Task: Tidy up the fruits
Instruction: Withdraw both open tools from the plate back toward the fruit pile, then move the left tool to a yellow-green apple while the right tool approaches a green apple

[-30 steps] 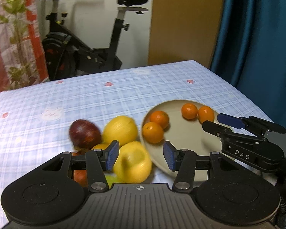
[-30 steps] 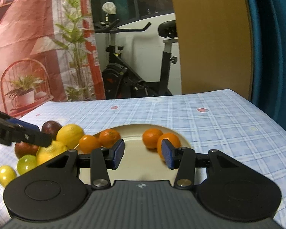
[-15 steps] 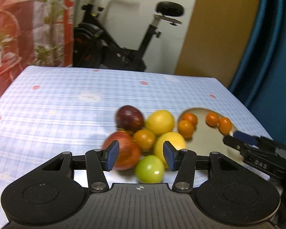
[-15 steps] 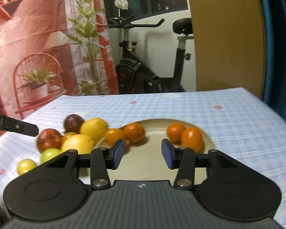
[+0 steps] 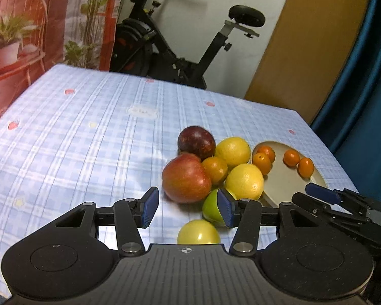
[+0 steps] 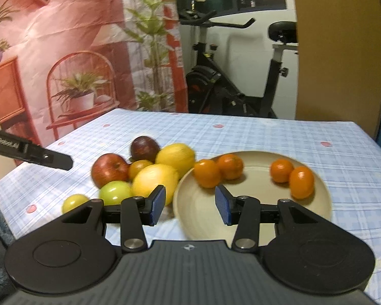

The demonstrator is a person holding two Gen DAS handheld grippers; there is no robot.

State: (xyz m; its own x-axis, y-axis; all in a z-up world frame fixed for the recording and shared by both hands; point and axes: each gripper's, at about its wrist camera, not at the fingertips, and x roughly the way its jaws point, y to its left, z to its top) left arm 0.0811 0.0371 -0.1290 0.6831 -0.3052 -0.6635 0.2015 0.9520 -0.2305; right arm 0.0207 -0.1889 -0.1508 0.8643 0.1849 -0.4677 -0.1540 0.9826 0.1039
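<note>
Left tongs released, empty, above red apple in fruit pile on blue checked counter. Right tongs released, empty, over round beige plate holding four small oranges.

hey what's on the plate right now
Four small oranges sit on the beige plate: one pair near its left rim, another pair toward the right. The plate's near part is hidden behind the right gripper, so anything there can't be seen.
</note>
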